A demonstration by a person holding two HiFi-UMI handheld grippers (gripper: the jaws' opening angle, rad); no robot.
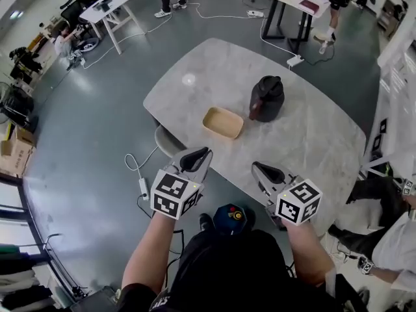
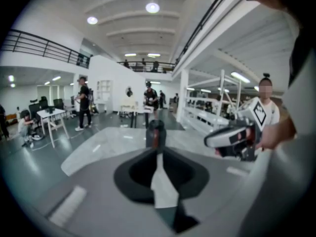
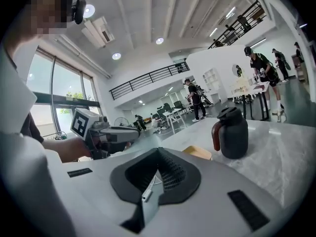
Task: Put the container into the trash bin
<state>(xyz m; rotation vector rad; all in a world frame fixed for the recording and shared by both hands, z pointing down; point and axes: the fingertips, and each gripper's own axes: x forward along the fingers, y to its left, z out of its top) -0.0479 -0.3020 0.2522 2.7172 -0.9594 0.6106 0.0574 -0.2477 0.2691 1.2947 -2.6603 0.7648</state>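
A shallow tan container lies on the marble table, left of a dark jug. The right gripper view shows the container just past the jaws, and the left gripper view does not show it. A grey round bin stands on the floor by the table's near left edge. My left gripper hovers off that edge with its jaws a narrow slit apart and nothing between them. My right gripper is at the near edge, shut and empty. Both point toward the table.
A white cable and power strip lie on the floor under my left gripper. A person sits at the right beside white shelving. Farther off stand white desks and people.
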